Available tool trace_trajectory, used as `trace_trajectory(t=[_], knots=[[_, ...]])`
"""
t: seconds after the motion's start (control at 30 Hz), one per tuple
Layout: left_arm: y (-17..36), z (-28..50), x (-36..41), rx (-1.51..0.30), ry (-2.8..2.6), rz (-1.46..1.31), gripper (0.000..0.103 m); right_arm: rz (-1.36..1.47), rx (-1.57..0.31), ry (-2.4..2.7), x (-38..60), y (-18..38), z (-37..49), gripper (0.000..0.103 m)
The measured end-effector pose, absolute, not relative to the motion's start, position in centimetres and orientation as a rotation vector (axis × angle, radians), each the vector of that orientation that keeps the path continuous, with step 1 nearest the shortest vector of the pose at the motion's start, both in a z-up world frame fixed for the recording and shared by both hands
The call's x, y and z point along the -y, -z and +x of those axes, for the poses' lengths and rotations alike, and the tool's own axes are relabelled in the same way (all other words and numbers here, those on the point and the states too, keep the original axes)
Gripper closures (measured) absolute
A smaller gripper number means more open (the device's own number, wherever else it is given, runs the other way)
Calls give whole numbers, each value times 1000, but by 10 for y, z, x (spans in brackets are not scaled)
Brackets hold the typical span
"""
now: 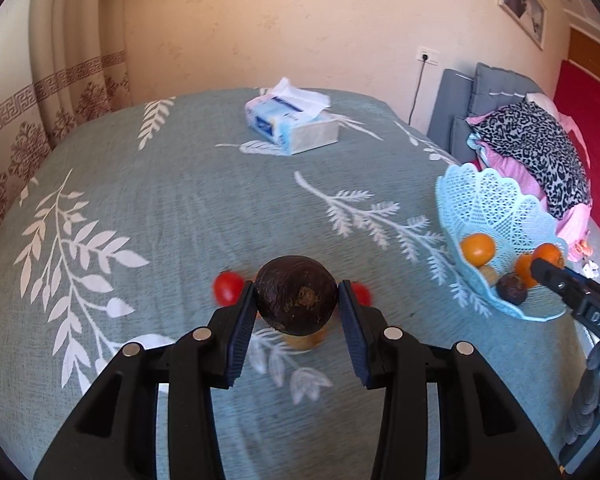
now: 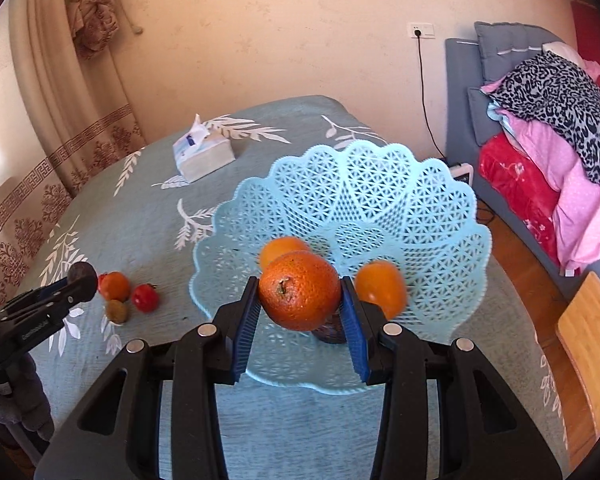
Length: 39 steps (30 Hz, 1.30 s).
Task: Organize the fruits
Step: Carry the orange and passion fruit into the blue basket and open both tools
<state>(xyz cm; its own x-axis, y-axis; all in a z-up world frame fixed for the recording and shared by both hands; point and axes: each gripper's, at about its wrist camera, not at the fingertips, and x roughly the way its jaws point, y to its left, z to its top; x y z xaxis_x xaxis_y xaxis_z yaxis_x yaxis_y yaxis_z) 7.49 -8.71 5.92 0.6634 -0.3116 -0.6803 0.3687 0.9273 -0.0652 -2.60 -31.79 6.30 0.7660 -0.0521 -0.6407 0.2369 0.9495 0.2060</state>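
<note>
My left gripper [image 1: 297, 300] is shut on a dark brown round fruit [image 1: 296, 294], held above the green leaf-patterned tablecloth [image 1: 180, 208]. Two red tomatoes [image 1: 228, 288] and a small tan fruit [image 1: 304, 340] lie under and beside it. My right gripper [image 2: 300, 300] is shut on an orange [image 2: 300, 290], held over the light blue lattice basket [image 2: 380, 200]. In the basket lie two more oranges [image 2: 380, 288] and a dark fruit [image 2: 330, 332]. The basket also shows in the left wrist view [image 1: 496, 208] at the right.
A tissue box [image 1: 292, 124] stands at the far side of the table. A bed with piled pink and leopard-print clothes [image 2: 560, 120] is to the right. A wooden chair seat [image 2: 592, 340] is near the table's right edge. Curtains hang on the left.
</note>
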Motion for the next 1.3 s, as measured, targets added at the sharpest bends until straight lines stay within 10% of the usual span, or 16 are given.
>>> trace_trajectory(t=[1.3], knots=[[-66,59,247,-735,703,223,61,326,-595,253,354,-70,-52,59]])
